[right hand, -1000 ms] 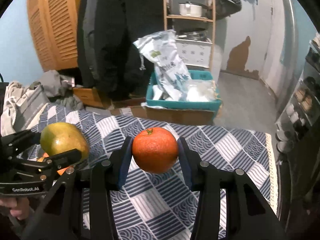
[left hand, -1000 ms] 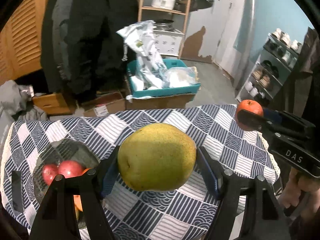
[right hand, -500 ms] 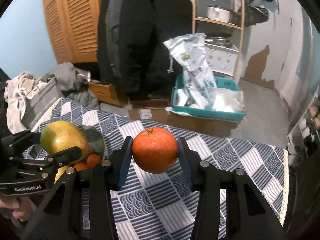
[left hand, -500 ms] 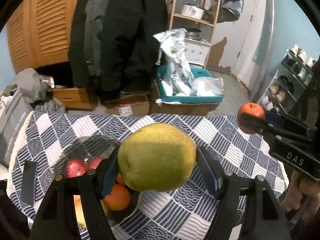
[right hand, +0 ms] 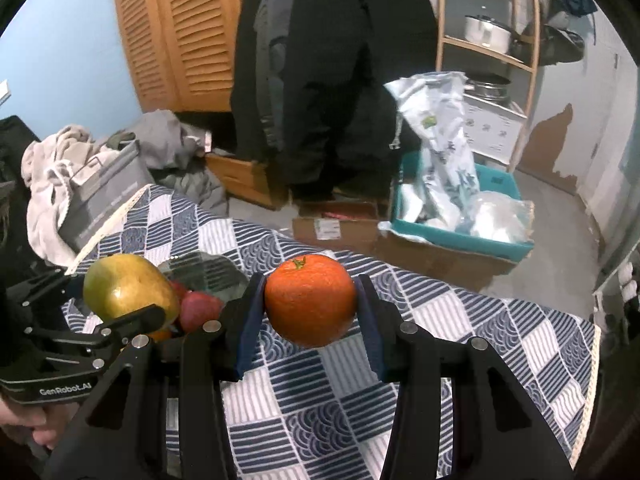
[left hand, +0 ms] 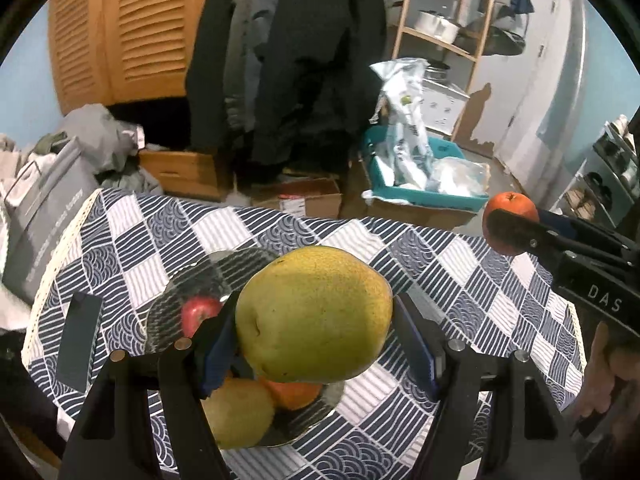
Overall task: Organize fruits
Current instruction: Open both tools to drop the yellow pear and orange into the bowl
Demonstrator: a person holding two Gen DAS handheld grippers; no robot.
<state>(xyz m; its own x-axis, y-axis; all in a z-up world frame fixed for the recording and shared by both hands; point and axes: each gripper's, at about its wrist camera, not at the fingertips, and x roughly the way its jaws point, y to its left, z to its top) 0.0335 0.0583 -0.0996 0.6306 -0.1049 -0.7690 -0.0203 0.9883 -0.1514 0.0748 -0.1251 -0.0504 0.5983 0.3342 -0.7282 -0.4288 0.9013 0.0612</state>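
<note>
Both claws carry fruit above the table.
Left claw [left hand: 316, 320] grips a yellow-green pear [left hand: 314, 314] over the glass fruit bowl [left hand: 224, 272]; right claw [right hand: 310, 304] clamps a round orange [right hand: 310, 304].

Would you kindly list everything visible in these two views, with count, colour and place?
Yellow-green pear: one, held in the left gripper above the bowl.
Orange mandarin: one, held in the right gripper above the tablecloth.
Clear glass bowl: one, on the table's left part, holding fruit.
Red apple: at least one, in the bowl.
Blue-and-white patterned tablecloth: one, covering the table.
Dark flat phone-like slab: one, left of the bowl.
Teal plastic crate: one, on the floor behind, holding bags.
Dark hanging coats: several, at the back.
Left gripper: black, shut on the pear.
Right gripper: black, shut on the mandarin.
</note>
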